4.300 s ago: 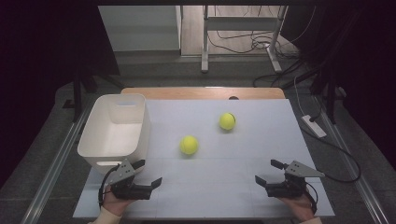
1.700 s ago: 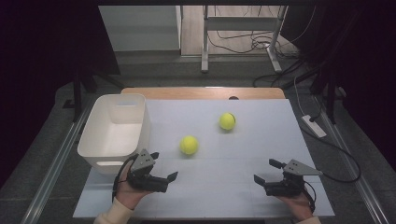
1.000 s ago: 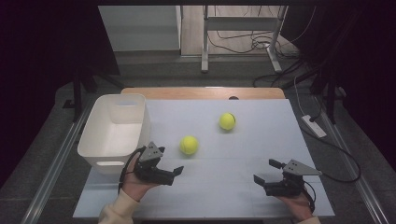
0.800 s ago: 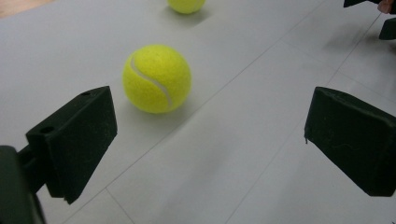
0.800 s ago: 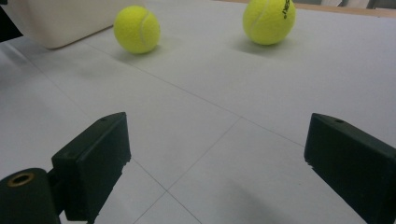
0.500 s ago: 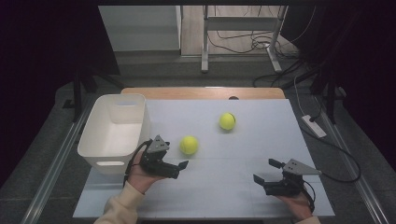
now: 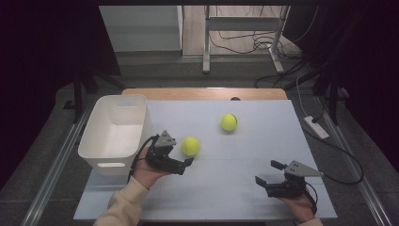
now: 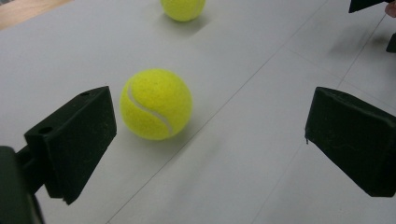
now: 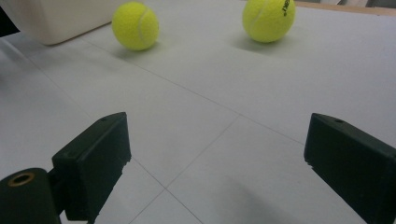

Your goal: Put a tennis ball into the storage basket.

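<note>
Near ball just off left gripper jaw.

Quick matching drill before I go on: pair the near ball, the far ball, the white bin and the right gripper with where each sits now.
Things:
1. near ball
2. far ball
3. white bin
4. right gripper

Places:
A. left edge of the table
B. close ahead of the left gripper's open jaws
C. near right of the table, jaws open
D. mid-table, farther back

Pairs: 1-B, 2-D, 3-A, 4-C
</note>
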### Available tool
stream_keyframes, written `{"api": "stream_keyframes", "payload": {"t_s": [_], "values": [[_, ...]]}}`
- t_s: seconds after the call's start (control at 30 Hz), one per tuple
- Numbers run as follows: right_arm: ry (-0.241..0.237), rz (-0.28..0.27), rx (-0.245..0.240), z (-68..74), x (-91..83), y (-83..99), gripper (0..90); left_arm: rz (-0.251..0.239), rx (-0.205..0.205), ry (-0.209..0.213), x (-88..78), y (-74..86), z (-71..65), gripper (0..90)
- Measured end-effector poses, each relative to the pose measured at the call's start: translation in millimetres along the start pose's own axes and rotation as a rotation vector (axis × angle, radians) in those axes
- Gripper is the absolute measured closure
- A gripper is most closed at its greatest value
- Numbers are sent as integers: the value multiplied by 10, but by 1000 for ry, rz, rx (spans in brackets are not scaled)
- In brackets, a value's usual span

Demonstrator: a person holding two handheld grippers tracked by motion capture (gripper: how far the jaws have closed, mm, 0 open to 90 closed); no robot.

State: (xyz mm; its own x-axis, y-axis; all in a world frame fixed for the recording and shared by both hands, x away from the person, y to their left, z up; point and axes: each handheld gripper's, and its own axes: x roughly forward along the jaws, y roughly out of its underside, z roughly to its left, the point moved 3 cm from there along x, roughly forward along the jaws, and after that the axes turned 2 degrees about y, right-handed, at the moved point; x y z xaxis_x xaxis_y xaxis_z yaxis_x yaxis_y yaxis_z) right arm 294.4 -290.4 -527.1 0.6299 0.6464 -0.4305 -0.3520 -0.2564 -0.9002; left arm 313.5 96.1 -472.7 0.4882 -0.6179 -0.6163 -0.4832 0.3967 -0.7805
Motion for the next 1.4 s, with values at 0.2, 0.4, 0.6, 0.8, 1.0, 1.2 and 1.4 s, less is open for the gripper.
{"api": "stream_keyframes", "payload": {"t_s": [0.2, 0.4, 0.6, 0.8, 1.0, 1.2, 1.4], "values": [[0, 0, 0, 0, -1, 1, 72, 18, -6, 6, 51, -33, 36, 27], [1, 2, -3, 3, -5, 2, 72, 31, -3, 1, 96, -120, 67, 27], [0, 2, -5, 5, -7, 5, 72, 54, -6, 2, 161, -181, 105, 24], [0, 1, -3, -1, -4, 1, 72, 77, -6, -1, 222, -228, 136, 22], [3, 4, -8, -3, 3, 2, 72, 101, -16, -3, 279, -234, 188, 21], [0, 2, -6, -2, -2, 3, 73, 121, -23, -10, 347, -258, 232, 21], [0, 3, -6, -4, -1, 5, 72, 148, -31, -16, 419, -281, 284, 20]]}}
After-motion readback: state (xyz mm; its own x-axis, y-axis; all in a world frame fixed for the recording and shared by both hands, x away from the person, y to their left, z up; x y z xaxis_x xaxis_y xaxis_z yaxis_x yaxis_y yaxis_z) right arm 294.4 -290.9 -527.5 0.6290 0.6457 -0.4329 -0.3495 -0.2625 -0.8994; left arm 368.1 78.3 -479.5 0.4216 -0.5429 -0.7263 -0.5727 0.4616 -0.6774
